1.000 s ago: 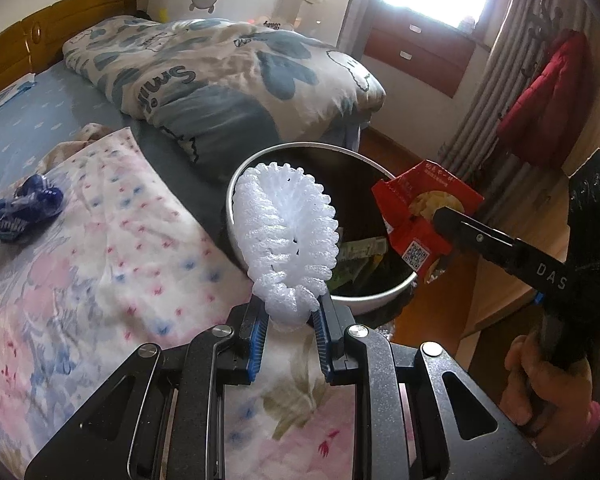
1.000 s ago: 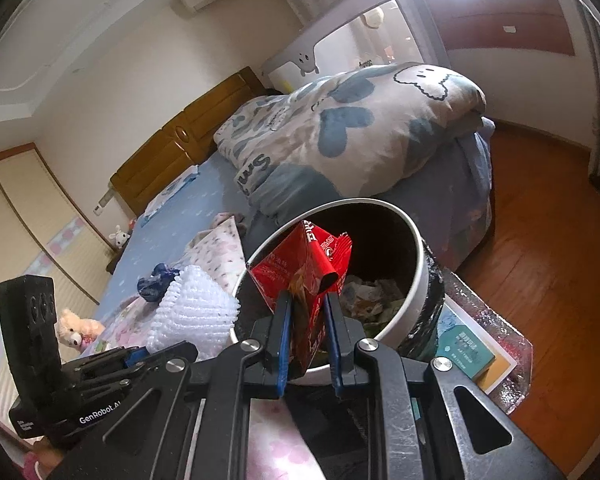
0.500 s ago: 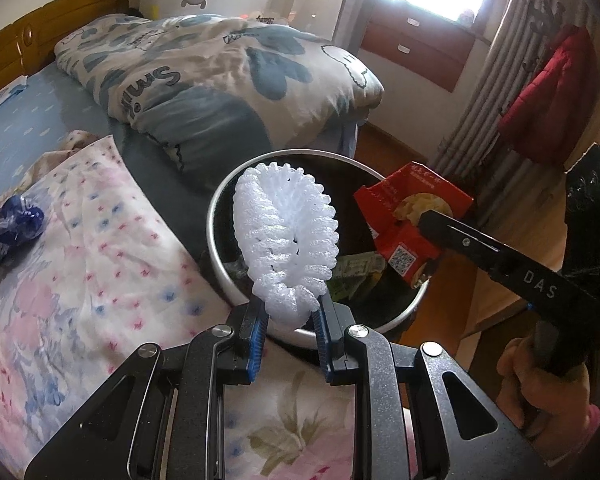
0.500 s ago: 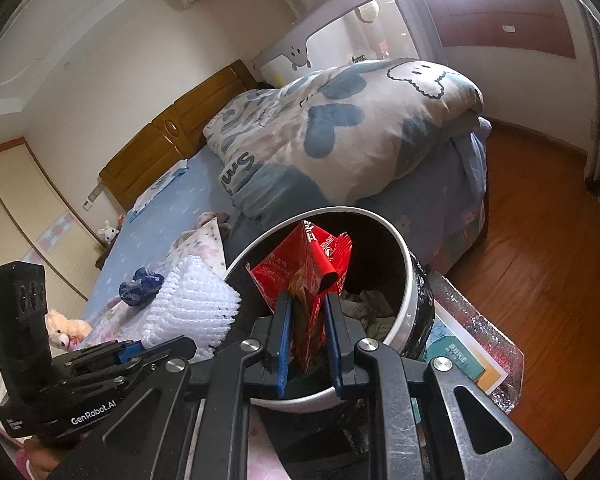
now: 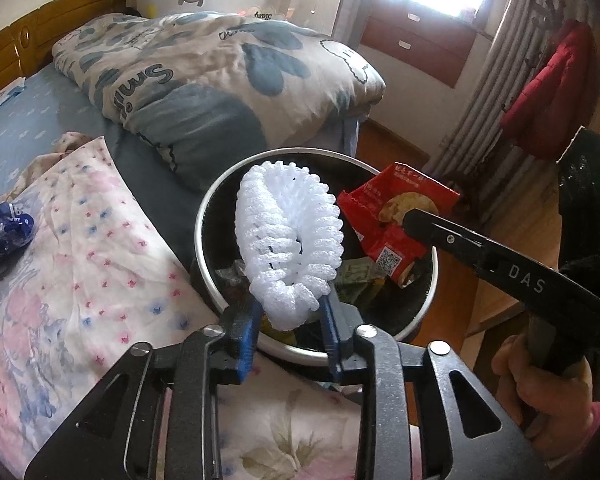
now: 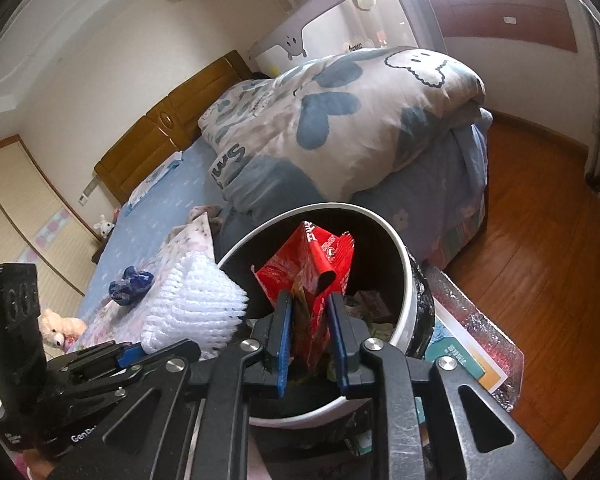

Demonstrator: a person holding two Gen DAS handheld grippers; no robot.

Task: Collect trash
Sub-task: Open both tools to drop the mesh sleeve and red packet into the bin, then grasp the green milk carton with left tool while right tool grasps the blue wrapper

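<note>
A round white-rimmed trash bin (image 5: 214, 200) (image 6: 408, 296) with a black liner stands beside the bed, with wrappers inside. My left gripper (image 5: 290, 312) is shut on a white foam fruit net (image 5: 290, 240) and holds it over the bin's near rim; the net also shows in the right wrist view (image 6: 192, 308). My right gripper (image 6: 310, 320) is shut on a red snack wrapper (image 6: 316, 264) and holds it above the bin's opening; the wrapper shows at the right of the bin in the left wrist view (image 5: 396, 220).
A crumpled blue wrapper (image 5: 4, 232) (image 6: 130, 282) lies on the floral blanket (image 5: 60, 300). A folded heart-print duvet (image 5: 220, 72) lies on the bed behind the bin. A book in plastic wrap (image 6: 468, 340) lies on the wooden floor (image 6: 540, 220) beside the bin.
Both grippers have moved forward over the bin, which now sits closer and lower in both views. Both still hold their items.
</note>
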